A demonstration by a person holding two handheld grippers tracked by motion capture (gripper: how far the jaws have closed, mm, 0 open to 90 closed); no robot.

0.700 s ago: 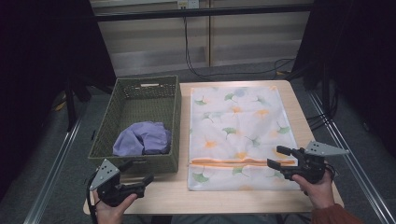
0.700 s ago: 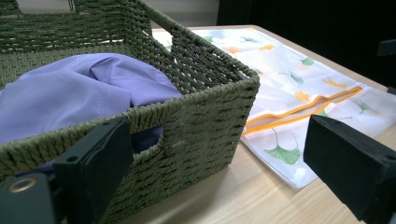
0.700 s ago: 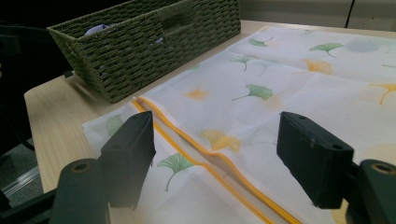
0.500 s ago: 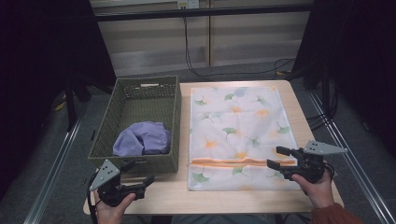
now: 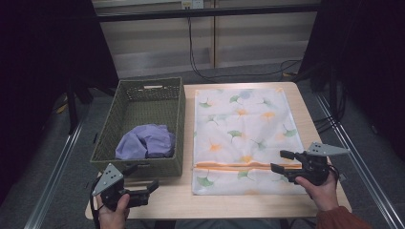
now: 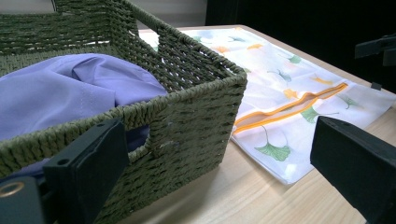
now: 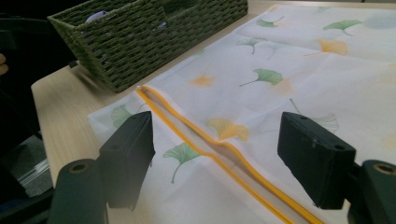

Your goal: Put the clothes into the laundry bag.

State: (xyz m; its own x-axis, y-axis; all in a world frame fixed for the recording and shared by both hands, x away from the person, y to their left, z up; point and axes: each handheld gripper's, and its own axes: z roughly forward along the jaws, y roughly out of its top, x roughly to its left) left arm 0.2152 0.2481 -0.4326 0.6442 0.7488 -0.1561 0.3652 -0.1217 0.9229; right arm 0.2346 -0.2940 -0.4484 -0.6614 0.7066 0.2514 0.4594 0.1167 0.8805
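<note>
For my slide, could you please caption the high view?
Open grippers, left and right, flank a leaf-print bag beside a basket.

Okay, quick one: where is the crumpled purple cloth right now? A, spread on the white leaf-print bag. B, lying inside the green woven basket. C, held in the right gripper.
B: the crumpled purple cloth lies inside the green woven basket, apart from both grippers.

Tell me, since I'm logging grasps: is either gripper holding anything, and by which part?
Nothing is held. The left gripper is open beside the basket; the right gripper is open over the bag near its zipper.
</note>
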